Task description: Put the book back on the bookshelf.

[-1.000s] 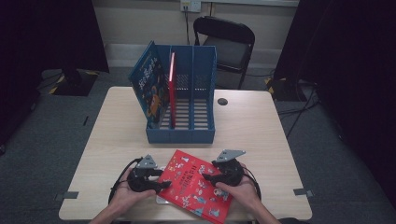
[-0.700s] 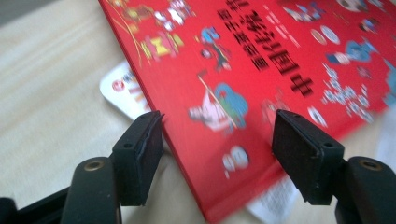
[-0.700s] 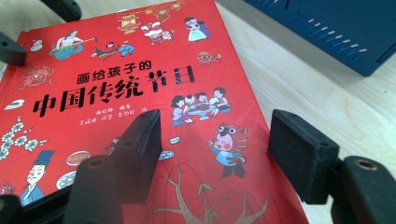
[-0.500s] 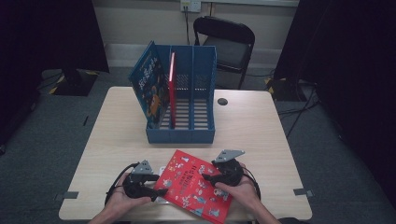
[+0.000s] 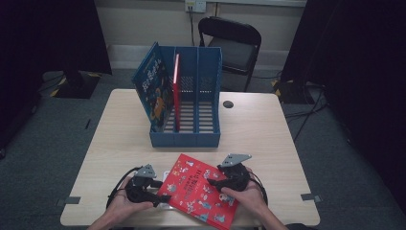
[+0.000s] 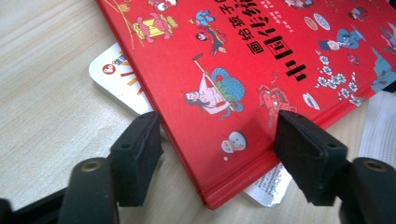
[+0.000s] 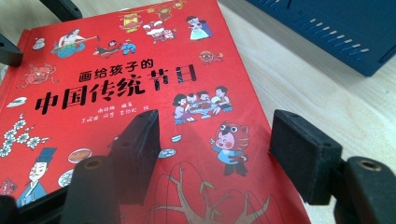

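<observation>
High view puts your red book (image 5: 198,194) flat on the counter (image 5: 268,134), just on your side of the blue file rack (image 5: 184,139). Your left gripper (image 6: 217,140) sits at its near corner and your right gripper (image 7: 212,140) over its cover, both with fingers spread apart, clamping nothing.

A white booklet (image 6: 112,70) lies mostly hidden, perhaps entirely flat, under the red book (image 6: 243,74).
</observation>
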Demonstrator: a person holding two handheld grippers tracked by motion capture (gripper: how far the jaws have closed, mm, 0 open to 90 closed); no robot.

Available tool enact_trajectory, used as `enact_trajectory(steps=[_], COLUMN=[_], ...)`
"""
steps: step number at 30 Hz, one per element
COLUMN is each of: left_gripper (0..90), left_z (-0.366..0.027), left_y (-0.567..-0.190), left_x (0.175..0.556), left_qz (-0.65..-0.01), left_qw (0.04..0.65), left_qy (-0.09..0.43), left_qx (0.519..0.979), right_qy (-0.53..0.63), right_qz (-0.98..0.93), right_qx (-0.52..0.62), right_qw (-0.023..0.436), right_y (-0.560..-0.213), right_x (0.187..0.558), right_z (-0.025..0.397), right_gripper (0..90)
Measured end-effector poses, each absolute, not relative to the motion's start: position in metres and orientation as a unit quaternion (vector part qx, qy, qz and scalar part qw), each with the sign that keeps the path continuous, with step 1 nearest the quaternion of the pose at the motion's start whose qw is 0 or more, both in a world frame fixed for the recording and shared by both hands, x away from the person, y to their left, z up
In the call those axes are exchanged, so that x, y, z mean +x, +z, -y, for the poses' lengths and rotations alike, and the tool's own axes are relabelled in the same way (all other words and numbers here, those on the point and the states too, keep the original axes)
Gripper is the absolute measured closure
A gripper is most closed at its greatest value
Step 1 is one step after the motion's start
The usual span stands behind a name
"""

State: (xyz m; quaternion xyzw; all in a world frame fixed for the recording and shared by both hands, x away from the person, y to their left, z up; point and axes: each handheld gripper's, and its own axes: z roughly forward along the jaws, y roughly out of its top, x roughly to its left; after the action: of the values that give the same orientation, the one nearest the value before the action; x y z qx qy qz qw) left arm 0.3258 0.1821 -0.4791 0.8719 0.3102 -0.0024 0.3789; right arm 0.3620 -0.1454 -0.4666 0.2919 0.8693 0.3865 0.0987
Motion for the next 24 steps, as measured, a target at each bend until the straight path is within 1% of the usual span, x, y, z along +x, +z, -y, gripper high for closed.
enact_trajectory(steps=[4, 7, 13, 15, 19, 24], left_gripper=[33.1, 35.1, 38.5, 39.6, 41.8, 42.6], left_z=[-0.182, -0.181, -0.181, -0.180, -0.179, -0.178], left_y=[-0.479, -0.478, -0.477, -0.477, -0.477, -0.479], left_x=[0.327, 0.327, 0.331, 0.333, 0.338, 0.342], left_qz=[-0.315, -0.317, -0.325, -0.325, -0.328, -0.344], left_qw=[0.379, 0.378, 0.385, 0.382, 0.384, 0.393], left_qy=[-0.003, 0.010, 0.016, 0.022, 0.028, 0.030], left_qx=[0.870, 0.870, 0.864, 0.865, 0.863, 0.852], right_qy=[0.385, 0.388, 0.382, 0.379, 0.376, 0.371], right_qz=[-0.870, -0.870, -0.875, -0.876, -0.866, -0.866], right_qx=[0.293, 0.289, 0.282, 0.284, 0.310, 0.322], right_qw=[0.099, 0.090, 0.090, 0.096, 0.106, 0.091], right_y=[-0.466, -0.466, -0.465, -0.464, -0.465, -0.469], right_x=[0.362, 0.361, 0.360, 0.361, 0.366, 0.369], right_z=[0.146, 0.146, 0.145, 0.145, 0.150, 0.152], right_gripper=[34.2, 38.4, 39.4, 37.9, 29.1, 29.7])
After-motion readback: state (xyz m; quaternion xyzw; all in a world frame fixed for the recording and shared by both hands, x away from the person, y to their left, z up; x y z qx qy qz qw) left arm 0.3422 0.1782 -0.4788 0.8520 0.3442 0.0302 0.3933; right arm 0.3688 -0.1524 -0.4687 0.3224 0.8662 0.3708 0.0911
